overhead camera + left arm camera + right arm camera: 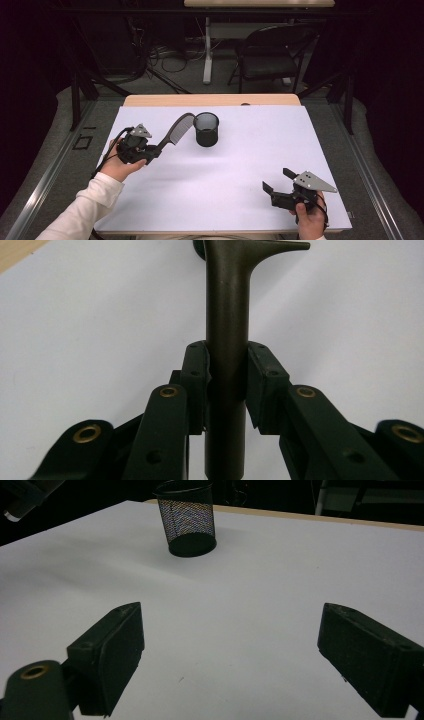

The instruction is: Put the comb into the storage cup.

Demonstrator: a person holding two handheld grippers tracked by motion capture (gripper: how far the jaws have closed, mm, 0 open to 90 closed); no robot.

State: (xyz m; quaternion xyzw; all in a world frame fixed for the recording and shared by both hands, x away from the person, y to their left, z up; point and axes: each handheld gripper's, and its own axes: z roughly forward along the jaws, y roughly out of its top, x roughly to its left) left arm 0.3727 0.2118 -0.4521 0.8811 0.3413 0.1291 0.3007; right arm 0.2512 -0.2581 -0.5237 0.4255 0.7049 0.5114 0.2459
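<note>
The left gripper (150, 150) had its fingers clamped on the comb (175, 131) handle, the toothed end raised just beside the mesh cup (206, 129). Tipping it upright over the rim looked wise. The right gripper (279, 183) rested with fingers apart.

Left hand-held gripper (156, 150) raised, jaws clamped; right hand-held gripper (278, 181) low, jaws spread wide.

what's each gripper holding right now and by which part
The left gripper is shut on the comb, clamping its handle. The right gripper is open and holds nothing.
</note>
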